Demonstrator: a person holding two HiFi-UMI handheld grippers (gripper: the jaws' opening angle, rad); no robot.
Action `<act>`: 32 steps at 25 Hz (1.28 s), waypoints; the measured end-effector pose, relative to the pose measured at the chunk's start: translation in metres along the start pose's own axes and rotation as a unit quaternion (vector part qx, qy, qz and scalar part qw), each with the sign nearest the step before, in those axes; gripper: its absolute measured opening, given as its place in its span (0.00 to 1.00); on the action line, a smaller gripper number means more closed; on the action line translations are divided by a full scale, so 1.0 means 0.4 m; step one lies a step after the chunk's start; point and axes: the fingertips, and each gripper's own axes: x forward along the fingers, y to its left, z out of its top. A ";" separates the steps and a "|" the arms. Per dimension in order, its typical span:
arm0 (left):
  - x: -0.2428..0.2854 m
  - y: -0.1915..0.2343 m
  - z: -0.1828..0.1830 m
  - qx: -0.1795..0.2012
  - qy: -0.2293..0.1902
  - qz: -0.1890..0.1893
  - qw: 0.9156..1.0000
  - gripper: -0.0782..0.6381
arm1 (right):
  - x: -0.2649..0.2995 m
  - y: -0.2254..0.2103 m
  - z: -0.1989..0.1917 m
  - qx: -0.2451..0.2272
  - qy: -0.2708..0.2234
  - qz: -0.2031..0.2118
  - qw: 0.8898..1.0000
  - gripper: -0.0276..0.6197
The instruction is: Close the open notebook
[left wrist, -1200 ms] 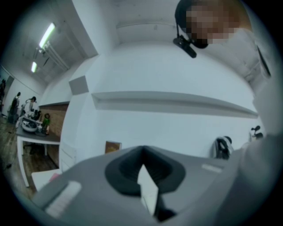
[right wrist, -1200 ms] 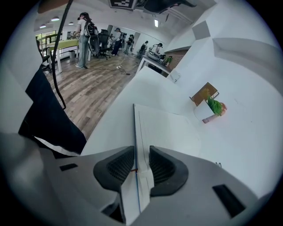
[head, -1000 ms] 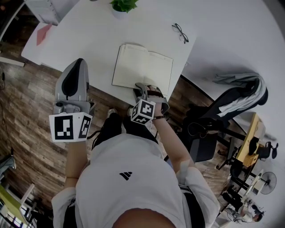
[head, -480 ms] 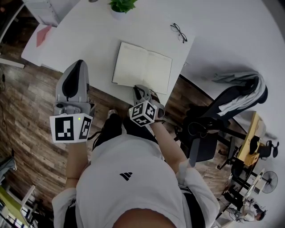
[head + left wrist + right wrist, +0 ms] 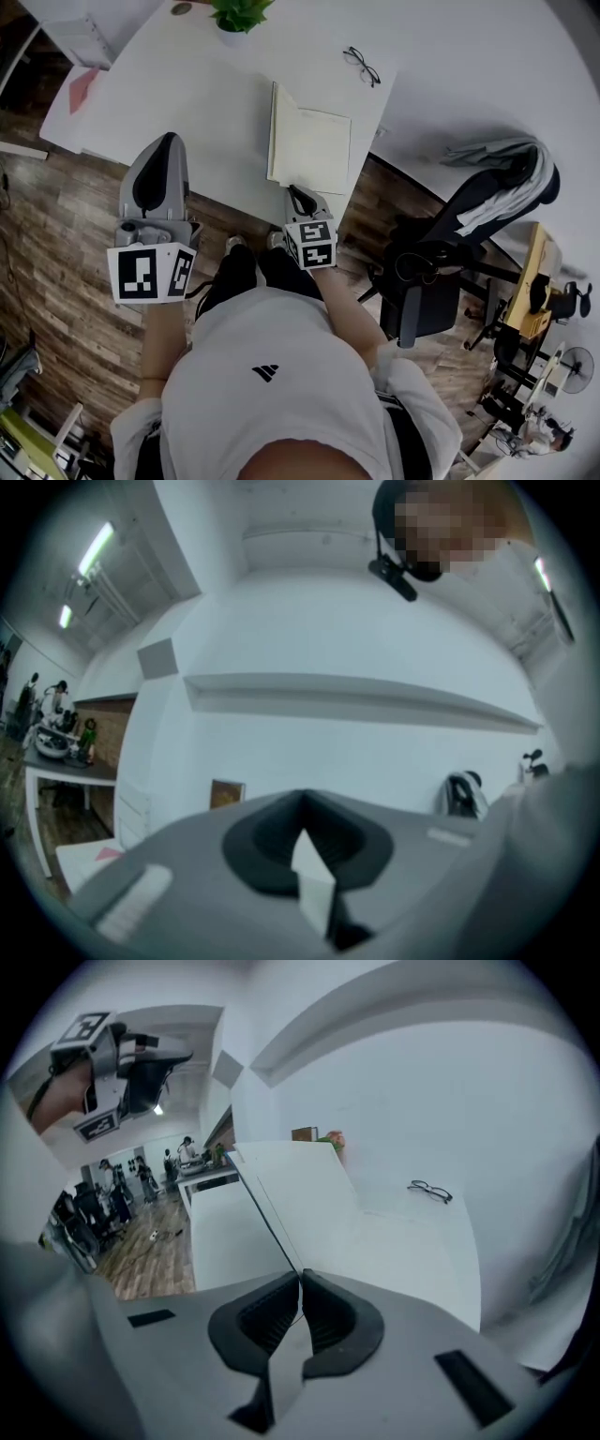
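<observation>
The notebook (image 5: 314,150) lies near the white table's (image 5: 187,84) front edge. Its left half stands upright along the spine while the right page lies flat. My right gripper (image 5: 298,197) is at the notebook's near edge. Its jaws have just been closing, and they are shut on the raised left half's thin edge (image 5: 281,1213), seen at the right gripper (image 5: 300,1283) in the right gripper view. My left gripper (image 5: 165,142) hovers off the table's front edge to the left, level, shut and holding nothing; the left gripper (image 5: 302,801) faces a white wall.
A pair of glasses (image 5: 361,67) lies behind the notebook on the right, and a potted plant (image 5: 239,14) stands at the back. A red sheet (image 5: 82,89) sits at the table's left corner. An office chair draped with clothing (image 5: 469,234) stands to the right on the wood floor.
The notebook's left half has swung up from flat to upright. My right gripper rolled, rose a little and closed on that half's edge. The left gripper stayed put.
</observation>
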 end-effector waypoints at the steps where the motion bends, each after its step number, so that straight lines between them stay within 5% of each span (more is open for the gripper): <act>1: 0.006 -0.006 -0.001 0.000 0.001 -0.004 1.000 0.12 | -0.003 -0.008 -0.003 0.020 -0.003 -0.001 1.000 0.06; 9: 0.037 -0.044 -0.009 -0.002 0.005 -0.026 1.000 0.12 | -0.026 -0.071 -0.025 0.114 -0.011 -0.022 0.993 0.05; 18: 0.061 -0.087 -0.013 -0.003 0.006 -0.046 0.999 0.12 | -0.055 -0.151 -0.072 0.139 0.009 -0.057 0.989 0.04; 32: 0.087 -0.171 -0.003 -0.002 -0.001 -0.076 0.997 0.12 | -0.155 -0.237 -0.044 0.120 -0.036 -0.094 0.988 0.04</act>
